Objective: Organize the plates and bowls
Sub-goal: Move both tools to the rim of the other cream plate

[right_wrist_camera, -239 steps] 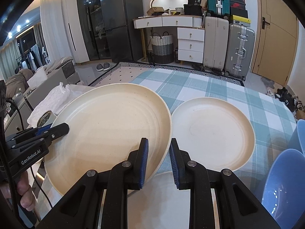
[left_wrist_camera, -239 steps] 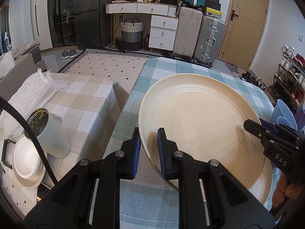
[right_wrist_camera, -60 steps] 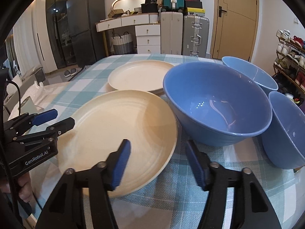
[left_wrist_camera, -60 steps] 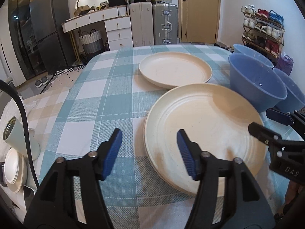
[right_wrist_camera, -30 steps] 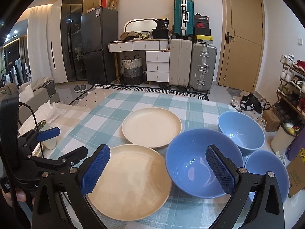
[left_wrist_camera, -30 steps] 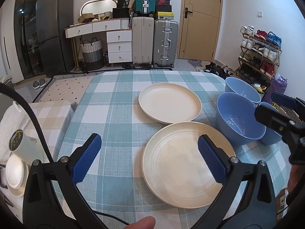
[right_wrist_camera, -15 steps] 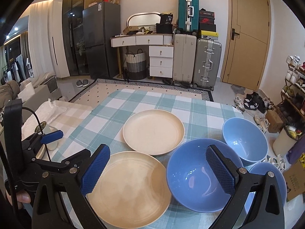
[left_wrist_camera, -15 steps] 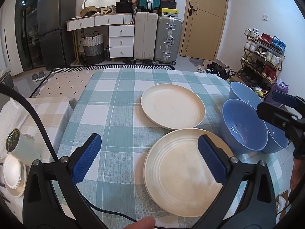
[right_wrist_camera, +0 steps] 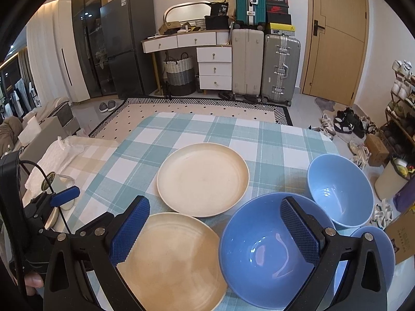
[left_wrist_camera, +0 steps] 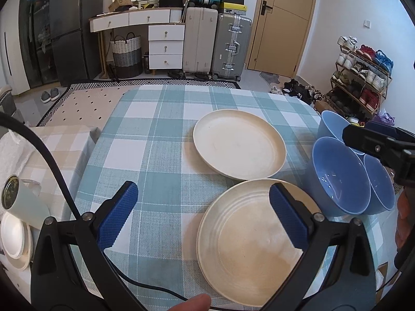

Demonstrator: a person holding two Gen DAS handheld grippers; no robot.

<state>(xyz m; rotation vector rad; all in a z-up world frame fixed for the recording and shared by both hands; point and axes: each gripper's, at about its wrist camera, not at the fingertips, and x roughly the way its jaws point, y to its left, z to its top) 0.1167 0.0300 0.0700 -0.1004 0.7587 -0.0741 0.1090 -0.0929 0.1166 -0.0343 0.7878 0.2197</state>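
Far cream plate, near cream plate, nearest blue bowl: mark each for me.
far cream plate (right_wrist_camera: 202, 180): right wrist view, centre of its flat well.
near cream plate (left_wrist_camera: 249, 248): left wrist view, middle of its ridged face.
nearest blue bowl (right_wrist_camera: 264, 256): right wrist view, inside bottom.

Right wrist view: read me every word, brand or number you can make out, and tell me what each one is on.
"36": white print on the black bag.
Red shoe box: a swoosh logo shows, lettering too small to read.
Cardboard box: printed lines, too blurred to read.
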